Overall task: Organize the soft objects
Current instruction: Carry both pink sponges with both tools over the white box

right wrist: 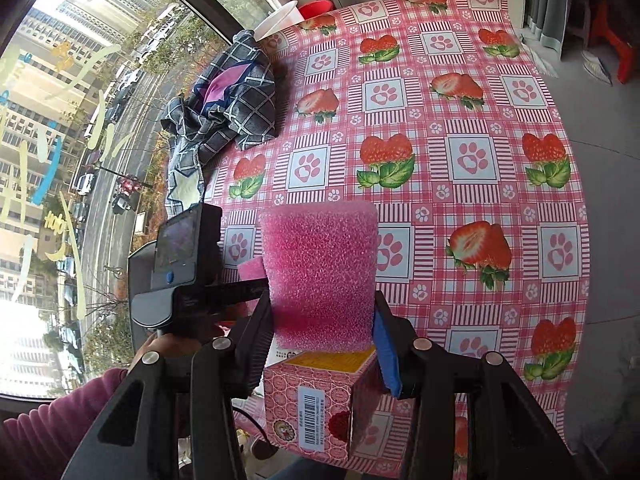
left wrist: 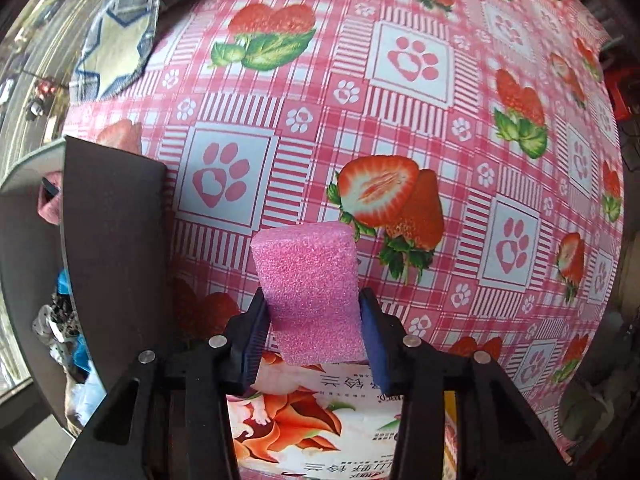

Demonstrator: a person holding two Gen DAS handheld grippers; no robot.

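Pink foam block [left wrist: 310, 288] pinched in left tool [left wrist: 316, 334], over printed carton [left wrist: 316, 412]. Second pink foam block [right wrist: 322, 280] pinched in right tool [right wrist: 322, 346], above tabletop [right wrist: 460, 200]. Checked cloth [right wrist: 228, 108] at window edge.

Pink foam block [left wrist: 310, 292] upright, clamped at both sides, above table. Second, darker pink foam block [right wrist: 322, 276] likewise upright, above open pink carton [right wrist: 320, 400].

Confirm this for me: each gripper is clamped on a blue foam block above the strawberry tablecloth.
Wrong on the colour only. The foam blocks are pink, not blue; blue is just the pads. The left wrist view shows the left gripper clamped on its foam block, the right wrist view the right gripper on its own, above the tablecloth.
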